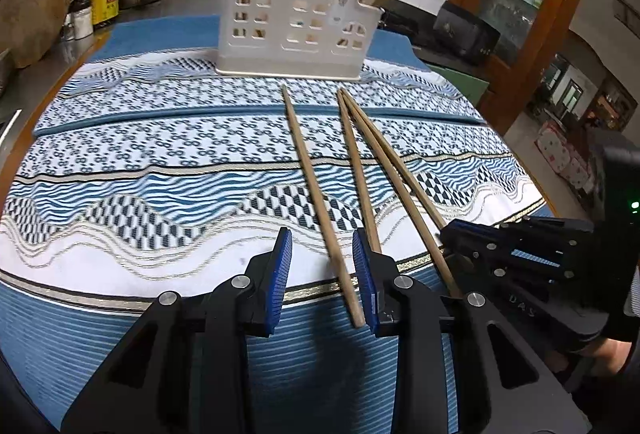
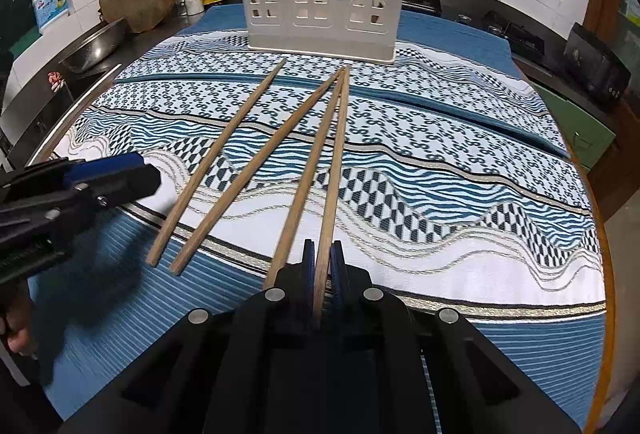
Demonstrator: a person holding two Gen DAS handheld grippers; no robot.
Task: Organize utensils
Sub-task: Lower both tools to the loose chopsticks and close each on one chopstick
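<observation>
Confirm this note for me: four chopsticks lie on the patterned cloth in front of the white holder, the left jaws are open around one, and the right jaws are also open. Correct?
One slip: the right gripper is not open. The right wrist view shows its jaws shut on the rightmost chopstick. The rest stands: four chopsticks on the patterned cloth before the white holder, and the left gripper open around the leftmost chopstick.

The surface's left half lies open; chopsticks [image 2: 224,161] clutter the middle, and the holder [image 2: 322,9] blocks the far edge.
</observation>
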